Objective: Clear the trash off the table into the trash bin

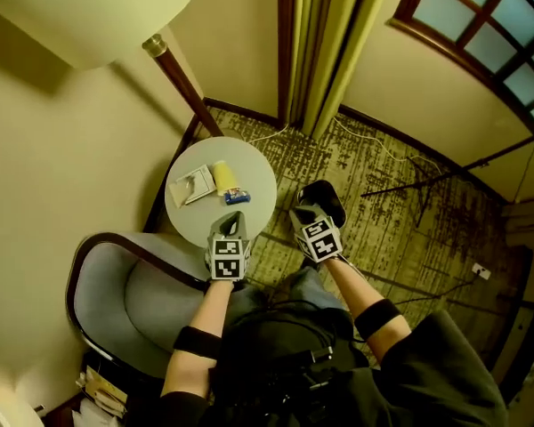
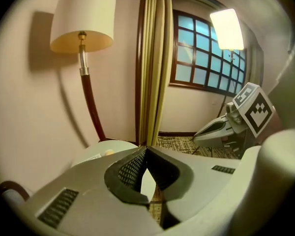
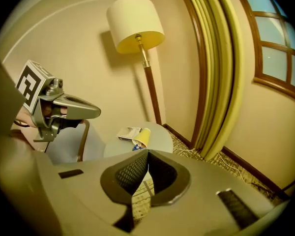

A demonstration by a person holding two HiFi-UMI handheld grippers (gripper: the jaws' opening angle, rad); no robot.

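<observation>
A small round white table (image 1: 258,178) carries a yellow paper cup (image 1: 223,177) lying on its side, a white wrapper (image 1: 192,186) and a small blue wrapper (image 1: 236,196). My left gripper (image 1: 233,218) hovers over the table's near edge, shut and empty. To the right of the table, my right gripper (image 1: 304,212) is also shut and empty, held above a dark round bin (image 1: 329,196) on the carpet. In the right gripper view the cup (image 3: 142,136) and white wrapper (image 3: 128,132) lie beyond the closed right gripper (image 3: 148,152). In the left gripper view the left gripper (image 2: 146,149) is shut too.
A grey armchair (image 1: 125,296) stands to the left of me, against the table. A floor lamp (image 1: 173,69) rises behind the table by the wall. Yellow curtains (image 1: 334,43) hang in the corner, and a cable (image 1: 374,145) runs along the patterned carpet.
</observation>
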